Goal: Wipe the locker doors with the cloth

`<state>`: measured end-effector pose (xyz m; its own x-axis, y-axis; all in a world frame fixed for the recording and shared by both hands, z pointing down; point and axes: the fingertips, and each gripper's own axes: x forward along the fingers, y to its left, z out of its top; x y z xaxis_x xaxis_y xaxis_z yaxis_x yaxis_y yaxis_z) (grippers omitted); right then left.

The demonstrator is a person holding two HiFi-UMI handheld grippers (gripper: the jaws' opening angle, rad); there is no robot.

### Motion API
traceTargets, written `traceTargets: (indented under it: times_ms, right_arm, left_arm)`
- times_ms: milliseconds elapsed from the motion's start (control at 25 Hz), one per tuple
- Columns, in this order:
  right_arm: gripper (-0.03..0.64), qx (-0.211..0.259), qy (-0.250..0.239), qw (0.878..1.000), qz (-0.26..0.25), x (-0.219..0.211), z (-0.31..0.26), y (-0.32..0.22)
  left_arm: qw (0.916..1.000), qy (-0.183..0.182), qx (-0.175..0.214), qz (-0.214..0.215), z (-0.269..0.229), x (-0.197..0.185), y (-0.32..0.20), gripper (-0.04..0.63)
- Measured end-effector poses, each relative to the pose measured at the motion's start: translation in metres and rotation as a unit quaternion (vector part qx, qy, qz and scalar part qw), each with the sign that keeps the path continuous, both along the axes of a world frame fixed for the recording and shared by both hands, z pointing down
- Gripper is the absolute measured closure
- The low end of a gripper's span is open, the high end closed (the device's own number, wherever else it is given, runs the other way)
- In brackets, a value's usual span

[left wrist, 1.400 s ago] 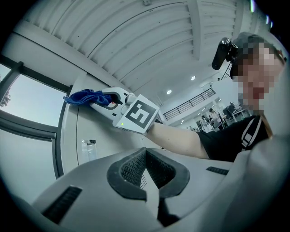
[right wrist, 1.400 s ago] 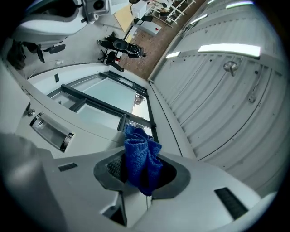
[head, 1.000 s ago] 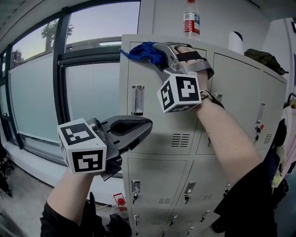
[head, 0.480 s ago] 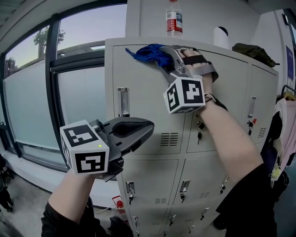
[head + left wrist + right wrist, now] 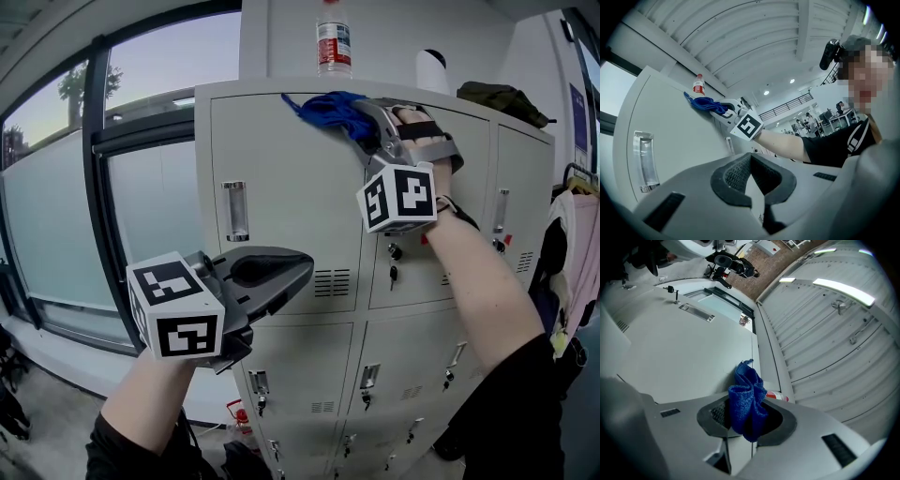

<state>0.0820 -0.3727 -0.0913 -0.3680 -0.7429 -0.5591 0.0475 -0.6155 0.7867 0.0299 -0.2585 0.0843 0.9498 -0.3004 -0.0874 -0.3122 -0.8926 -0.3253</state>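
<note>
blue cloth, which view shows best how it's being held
The right gripper view: the blue cloth sits large at centre, bunched in the shut right gripper against the locker door. The head view shows it from the side near the door's top; the left gripper view shows only a small distant bundle.

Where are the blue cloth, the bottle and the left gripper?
blue cloth (image 5: 328, 110): head view, bunched middle.
bottle (image 5: 334, 45): head view, red label.
left gripper (image 5: 751, 155): left gripper view, between jaw tips.

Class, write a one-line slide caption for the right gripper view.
The right tool, shut on the blue cloth, presses it to the upper edge of a pale locker door.
</note>
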Motion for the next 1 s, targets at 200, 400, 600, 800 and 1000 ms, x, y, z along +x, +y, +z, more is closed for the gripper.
traceTargets:
  times_ms: [200, 400, 600, 800, 1000]
  right_arm:
    - [0.515, 0.008, -0.011, 1.000, 0.002, 0.014, 0.001, 0.004]
    - [0.515, 0.043, 0.027, 0.999, -0.016, -0.036, 0.015, 0.019]
    - [0.515, 0.063, 0.071, 0.995, -0.033, -0.111, 0.027, 0.024]
    - [0.515, 0.074, 0.096, 0.992, -0.047, -0.164, 0.033, 0.020]
    - [0.515, 0.068, 0.113, 0.990, -0.051, -0.197, 0.042, 0.005]
  left_arm:
    - [1.0000, -0.005, 0.004, -0.001, 0.004, 0.001, 0.004, 0.588]
    - [0.9999, -0.007, 0.008, -0.011, 0.014, -0.006, 0.007, 0.588]
    - [0.9996, -0.008, 0.004, -0.029, 0.021, -0.022, 0.008, 0.588]
    - [0.9989, -0.006, 0.002, -0.046, 0.026, -0.041, 0.010, 0.588]
    - [0.9981, -0.002, -0.003, -0.061, 0.028, -0.056, 0.011, 0.588]
